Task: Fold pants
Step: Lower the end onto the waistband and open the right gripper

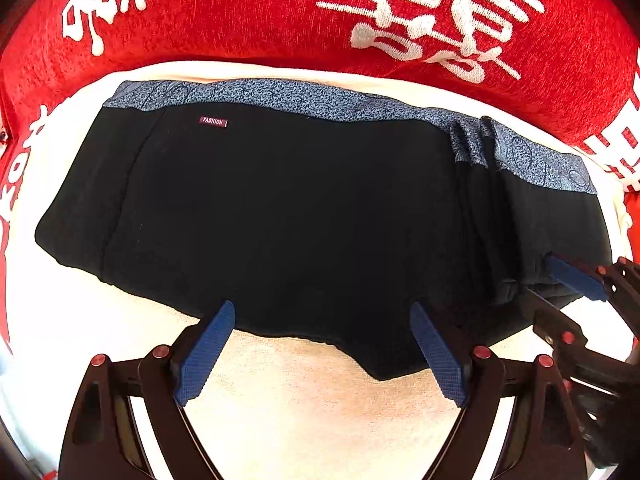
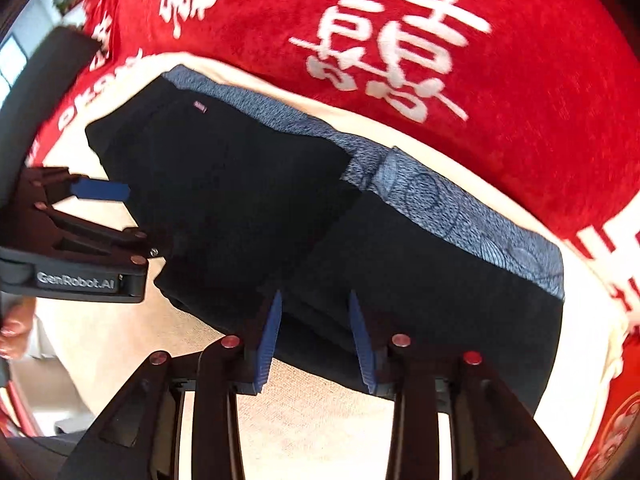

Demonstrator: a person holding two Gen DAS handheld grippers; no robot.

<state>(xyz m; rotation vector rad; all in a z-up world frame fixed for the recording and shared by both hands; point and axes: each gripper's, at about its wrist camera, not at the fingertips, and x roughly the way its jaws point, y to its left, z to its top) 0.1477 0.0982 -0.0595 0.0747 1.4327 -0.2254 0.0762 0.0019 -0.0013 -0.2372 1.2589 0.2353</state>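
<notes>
My left tongs [image 1: 322, 320] gape wide over the black pants [image 1: 280, 208]; my right tongs [image 2: 316, 304] stand part-open, their tips lost against dark cloth.

Red blanket [image 1: 248, 12] with white characters, cream cloth [image 1: 320, 412] over it, window [image 2: 10, 60] far left

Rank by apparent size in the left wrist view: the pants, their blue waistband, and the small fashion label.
1. pants, largest by far
2. waistband, a long narrow strip along the pants' far edge
3. label, tiny
</notes>
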